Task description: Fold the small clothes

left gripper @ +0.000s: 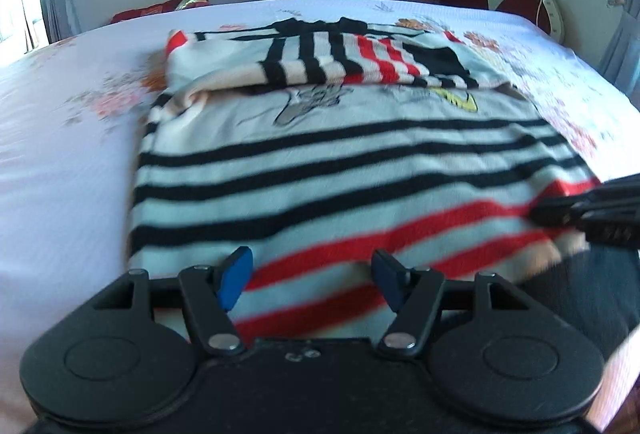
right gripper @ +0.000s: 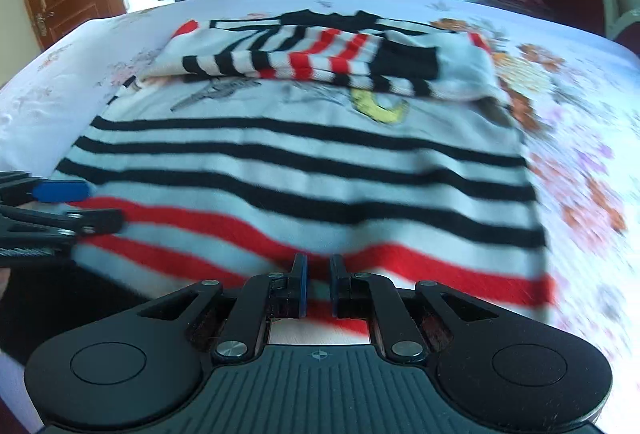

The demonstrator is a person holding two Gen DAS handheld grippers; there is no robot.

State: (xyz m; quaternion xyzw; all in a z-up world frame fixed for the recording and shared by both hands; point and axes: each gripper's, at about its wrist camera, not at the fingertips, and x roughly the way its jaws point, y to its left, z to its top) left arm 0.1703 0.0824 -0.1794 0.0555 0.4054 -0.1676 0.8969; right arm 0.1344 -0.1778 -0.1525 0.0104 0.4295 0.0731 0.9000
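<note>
Your left gripper (left gripper: 312, 274) stands wide at the six o'clock hem of the striped sweater (left gripper: 340, 162), gripping nothing. Your right gripper (right gripper: 318, 282) is pinched narrow on that hem, likely to lift it toward the sleeves (right gripper: 320, 62) folded at twelve o'clock on the bed (left gripper: 60, 154).

Both wrist views close, angled down, sharing striped sweater (left gripper: 340, 170).

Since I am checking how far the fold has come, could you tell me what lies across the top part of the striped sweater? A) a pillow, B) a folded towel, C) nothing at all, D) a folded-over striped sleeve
D: a striped sleeve in black, white and red lies folded across the upper part of the sweater, just above its printed picture.
</note>
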